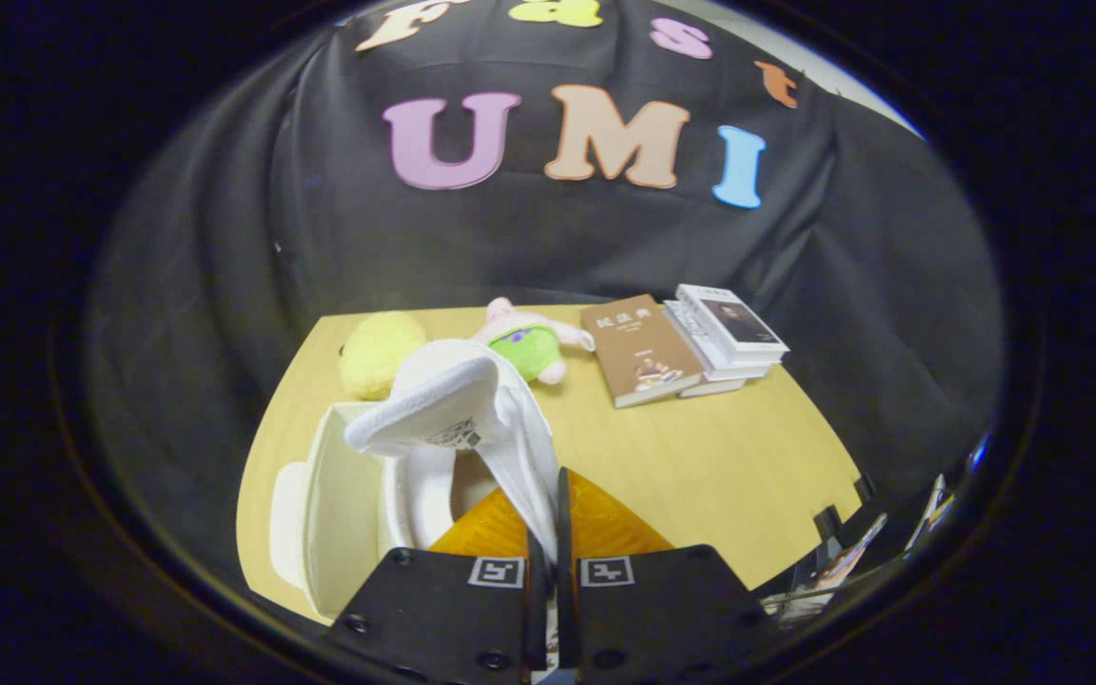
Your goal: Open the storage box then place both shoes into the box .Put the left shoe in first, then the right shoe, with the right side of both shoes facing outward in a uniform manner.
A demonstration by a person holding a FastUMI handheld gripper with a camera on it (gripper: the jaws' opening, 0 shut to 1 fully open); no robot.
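I'm holding a white shoe (458, 409) with the hand-held gripper (548, 533), fingers nearly closed, pinching its thin edge. It's hanging over the open box (339, 495) at the table's (719, 457) near left. Looks light, soft, floppy; the pinched edge could slip.

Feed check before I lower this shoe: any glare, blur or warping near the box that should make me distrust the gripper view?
Gripper view: fisheye bends the table edge and the open box walls. The white shoe pinched in the tool is bright, washing out its detail, but no hard glare. Books stay sharp; the yellow plush looks soft.
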